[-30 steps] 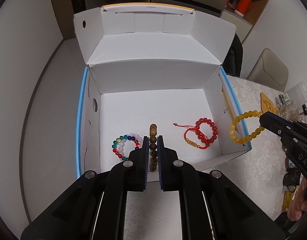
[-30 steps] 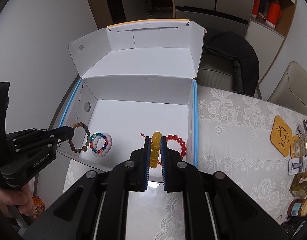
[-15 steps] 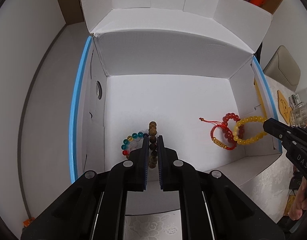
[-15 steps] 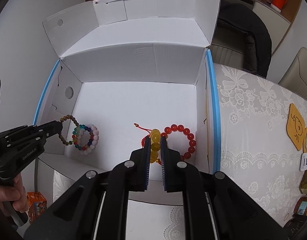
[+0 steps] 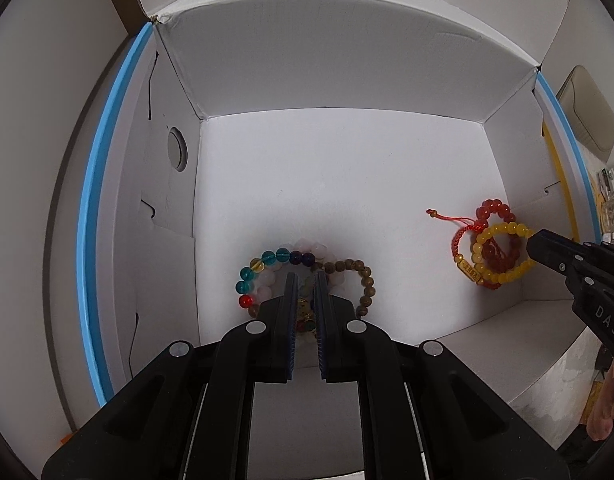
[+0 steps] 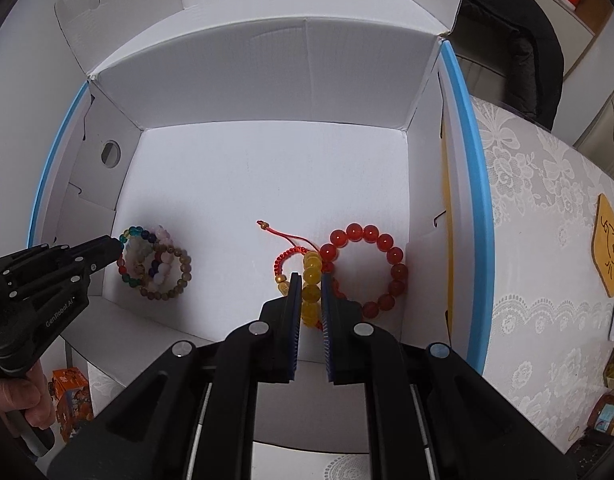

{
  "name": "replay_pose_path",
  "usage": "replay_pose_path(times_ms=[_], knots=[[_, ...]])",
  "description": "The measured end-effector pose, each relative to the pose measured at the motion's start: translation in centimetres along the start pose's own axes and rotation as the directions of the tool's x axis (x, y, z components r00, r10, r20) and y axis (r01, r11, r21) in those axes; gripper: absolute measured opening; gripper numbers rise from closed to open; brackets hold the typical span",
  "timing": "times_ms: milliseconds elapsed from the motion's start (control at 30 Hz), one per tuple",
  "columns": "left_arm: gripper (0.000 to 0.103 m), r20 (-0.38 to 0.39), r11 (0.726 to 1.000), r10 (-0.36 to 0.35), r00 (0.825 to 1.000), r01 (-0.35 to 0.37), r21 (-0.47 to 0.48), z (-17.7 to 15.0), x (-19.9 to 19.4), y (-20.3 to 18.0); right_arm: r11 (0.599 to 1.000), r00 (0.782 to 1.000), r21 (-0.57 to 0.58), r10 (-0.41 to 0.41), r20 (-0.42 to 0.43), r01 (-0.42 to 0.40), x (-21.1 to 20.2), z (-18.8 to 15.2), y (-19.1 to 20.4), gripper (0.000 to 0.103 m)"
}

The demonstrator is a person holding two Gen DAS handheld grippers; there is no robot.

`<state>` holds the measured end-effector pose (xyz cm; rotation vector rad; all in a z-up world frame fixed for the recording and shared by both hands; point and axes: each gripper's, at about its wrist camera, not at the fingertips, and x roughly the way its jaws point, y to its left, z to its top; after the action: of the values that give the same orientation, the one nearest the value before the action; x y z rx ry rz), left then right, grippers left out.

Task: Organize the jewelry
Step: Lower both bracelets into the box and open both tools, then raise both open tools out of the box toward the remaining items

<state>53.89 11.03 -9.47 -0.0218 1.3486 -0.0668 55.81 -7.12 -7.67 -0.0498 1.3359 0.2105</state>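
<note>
**Both claws down inside the white box, each with a bead bracelet**

I hold two claws low inside an open white cardboard box (image 6: 267,184) with blue-edged side walls. My right claw (image 6: 309,280) is nearly closed, pinching the yellow bead bracelet (image 6: 311,280) between its pads; the bracelet hangs over the red bead bracelet (image 6: 367,268) and the red cord bracelet (image 6: 285,258) on the box floor. My left claw (image 5: 305,280) has its jaws a narrow gap apart, over the multicoloured bead bracelet (image 5: 263,266). The brown bead bracelet (image 5: 361,278) lies looped against that pile; whether the pads still grip it I cannot tell.

What could go wrong, as I judge it: lifting either claw could snag a bead or the loose red cord and drag a neighbouring bracelet along, tangling the piles. The yellow beads could roll onto the red ones when released.

The back half of the floor is bare, with room to move forward. The right wall is near my right claw, the left wall near my left. The lace-covered worktop (image 6: 547,240) lies outside
</note>
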Motion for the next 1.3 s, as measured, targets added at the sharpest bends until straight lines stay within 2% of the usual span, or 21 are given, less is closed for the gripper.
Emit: replay_pose_path(times_ms=[300,367,400,467,533,600,667,767,867,1033,1300], knots=[[0.011,0.001,1.000,0.014,1.000,-0.014,0.006,-0.5,0.0,0.1,1.000,1.000,-0.002,-0.001,-0.017,0.001,0.6,-0.2,0.7,0.011],[0.024,0.012,1.000,0.013,1.000,-0.013,0.002,-0.6,-0.4,0.1,1.000,1.000,-0.003,0.000,-0.016,0.000,0.5,-0.2,0.9,0.012],[0.028,0.021,1.000,0.013,1.000,-0.013,0.000,-0.7,-0.7,0.1,1.000,1.000,-0.004,0.002,-0.013,-0.002,0.3,-0.2,0.9,0.016],[0.044,0.042,1.000,0.014,0.999,-0.014,0.000,-0.8,-1.5,0.0,1.000,1.000,-0.007,-0.001,0.005,0.001,-0.2,-0.3,1.0,0.037],[0.051,0.065,1.000,0.016,0.998,-0.016,0.002,-1.0,-2.3,0.0,1.000,0.999,-0.013,-0.002,0.034,0.002,-0.8,-0.4,1.2,0.046],[0.055,0.083,1.000,0.011,0.996,-0.012,0.007,-1.2,-3.1,-0.1,1.000,0.999,-0.018,0.005,0.048,-0.005,-1.4,-0.5,1.2,0.049],[0.064,0.100,1.000,0.012,0.995,-0.012,0.006,-1.5,-3.8,0.1,1.000,0.998,-0.022,0.000,0.059,0.001,-1.8,-0.6,1.3,0.059],[0.068,0.108,1.000,0.007,0.994,-0.009,0.014,-1.6,-4.3,0.3,1.000,0.996,-0.022,-0.005,0.093,0.007,-2.8,-0.9,1.4,0.068],[0.073,0.116,1.000,0.008,0.993,-0.009,0.008,-2.1,-4.6,0.1,0.999,0.992,-0.027,-0.017,0.122,0.020,-3.6,-1.3,1.5,0.074],[0.081,0.135,1.000,0.002,0.991,-0.001,-0.008,-3.1,-5.7,0.4,1.000,0.990,-0.011,-0.014,0.140,0.016,-4.7,-1.9,1.3,0.075],[0.092,0.170,1.000,0.004,0.985,-0.003,-0.005,-4.3,-7.6,0.0,1.000,0.983,-0.004,-0.019,0.182,0.020,-6.6,-3.4,1.8,0.084]])
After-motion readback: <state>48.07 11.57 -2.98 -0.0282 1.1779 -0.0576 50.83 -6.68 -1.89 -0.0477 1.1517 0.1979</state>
